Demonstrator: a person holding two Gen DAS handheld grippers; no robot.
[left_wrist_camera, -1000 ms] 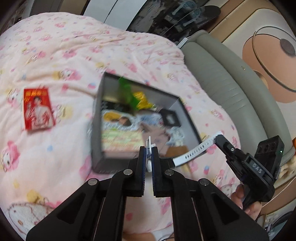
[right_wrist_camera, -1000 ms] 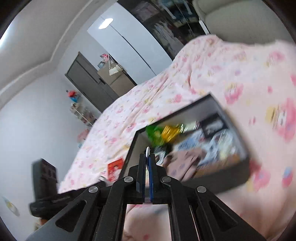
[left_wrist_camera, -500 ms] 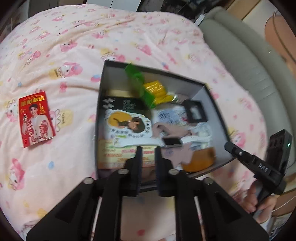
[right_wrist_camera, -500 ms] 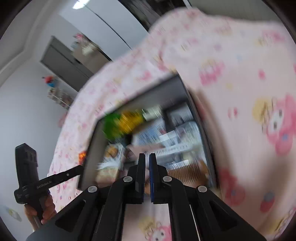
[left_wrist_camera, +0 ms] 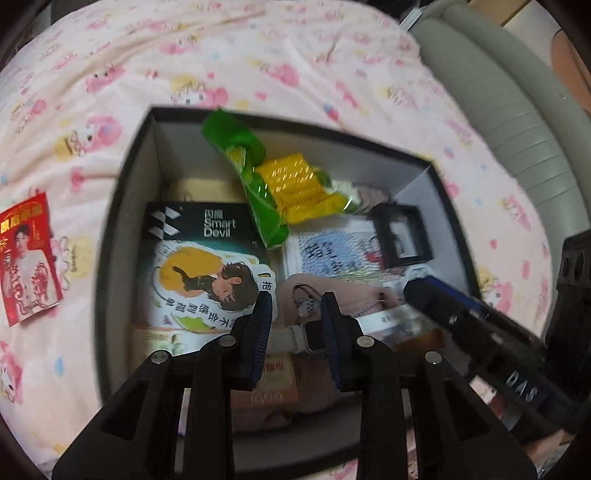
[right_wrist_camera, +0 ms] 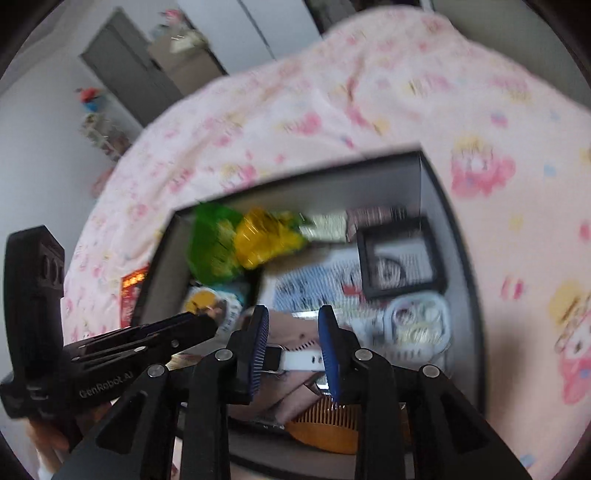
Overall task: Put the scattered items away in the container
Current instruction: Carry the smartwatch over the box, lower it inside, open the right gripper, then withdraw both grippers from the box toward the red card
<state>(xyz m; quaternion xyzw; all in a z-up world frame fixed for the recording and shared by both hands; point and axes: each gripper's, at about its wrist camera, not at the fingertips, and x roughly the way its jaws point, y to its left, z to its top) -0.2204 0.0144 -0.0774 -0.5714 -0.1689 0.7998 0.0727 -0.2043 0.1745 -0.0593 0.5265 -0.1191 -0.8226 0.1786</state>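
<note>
Between right gripper [right_wrist_camera: 293,341] pads: watch [right_wrist_camera: 295,359].

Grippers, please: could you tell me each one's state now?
Left gripper: just opened, holding nothing, above the watch.
Right gripper: just opened, holding nothing.

Home bedroom, pink cartoon-print bedding [left_wrist_camera: 258,55], grey padded headboard [left_wrist_camera: 517,122], wardrobe doors [right_wrist_camera: 258,29]
</note>
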